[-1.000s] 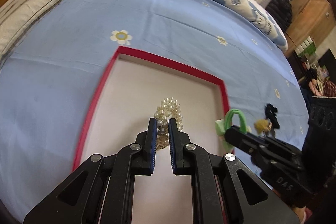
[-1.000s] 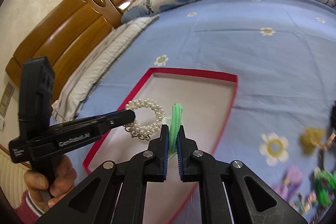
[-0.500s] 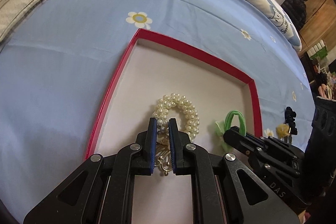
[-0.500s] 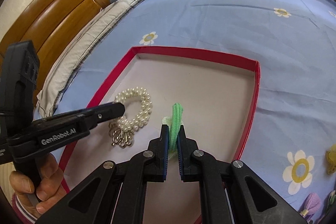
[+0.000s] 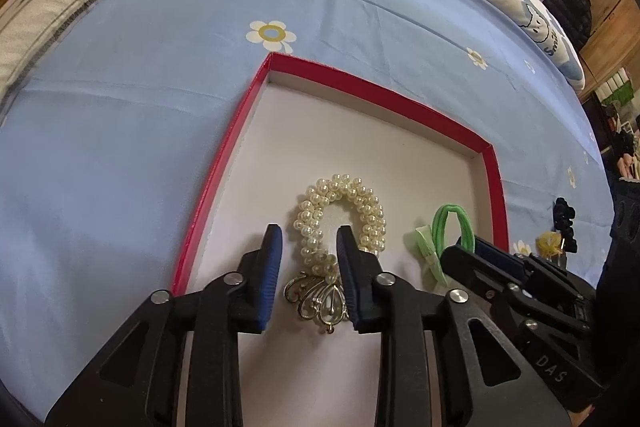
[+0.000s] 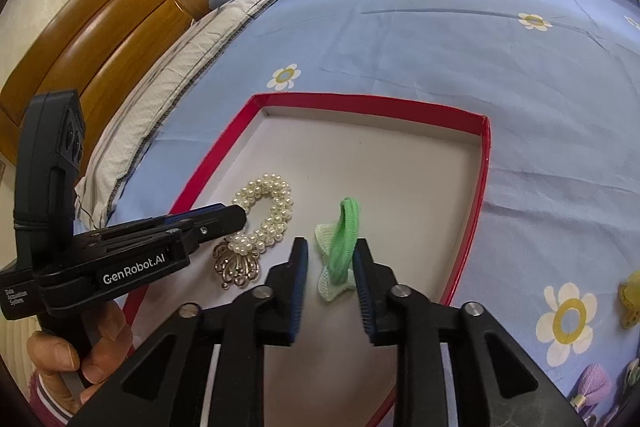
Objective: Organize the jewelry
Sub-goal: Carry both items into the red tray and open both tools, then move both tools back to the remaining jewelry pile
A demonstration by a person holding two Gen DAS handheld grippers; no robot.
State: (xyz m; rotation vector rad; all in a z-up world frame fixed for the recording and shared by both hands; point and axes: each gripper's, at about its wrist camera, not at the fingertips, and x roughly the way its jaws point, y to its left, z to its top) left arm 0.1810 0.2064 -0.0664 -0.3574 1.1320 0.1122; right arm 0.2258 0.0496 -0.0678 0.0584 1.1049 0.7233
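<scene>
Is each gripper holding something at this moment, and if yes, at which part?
Nothing is held. The left gripper has just been opening around the pearl bracelet, and the right gripper around the green hair tie; both lie in the red tray.

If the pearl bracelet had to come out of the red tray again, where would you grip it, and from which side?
Probably across one beaded side of the pearl bracelet, coming from above. It lies flat in the red tray with its loop open, so one finger could drop inside it. The metal charm looks too thin and flat.
</scene>
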